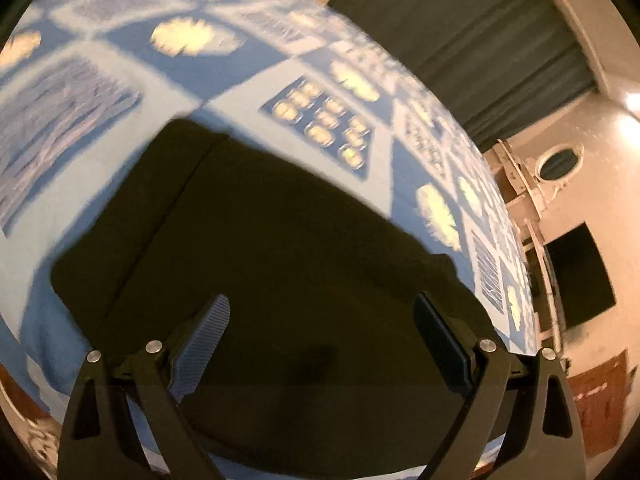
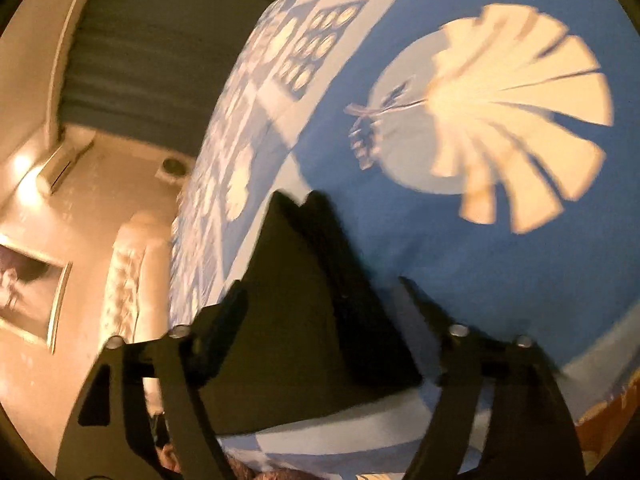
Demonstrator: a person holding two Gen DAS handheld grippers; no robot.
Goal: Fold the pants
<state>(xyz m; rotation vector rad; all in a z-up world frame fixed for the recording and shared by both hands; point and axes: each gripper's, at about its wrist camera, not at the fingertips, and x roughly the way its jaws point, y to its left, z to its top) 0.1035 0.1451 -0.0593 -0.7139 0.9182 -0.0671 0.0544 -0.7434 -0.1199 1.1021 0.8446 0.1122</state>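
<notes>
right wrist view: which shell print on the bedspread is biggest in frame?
The cream scallop shell on the dark blue patch, upper right, beyond the folded black pants. The other shell prints are small, along the bedspread's far left edge.

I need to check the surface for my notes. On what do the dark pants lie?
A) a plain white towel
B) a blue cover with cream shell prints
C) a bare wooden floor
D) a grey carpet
B: the dark pants lie on a blue cover printed with cream shell shapes.

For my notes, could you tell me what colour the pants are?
Black pants, plain, clearest in the left wrist view.
</notes>
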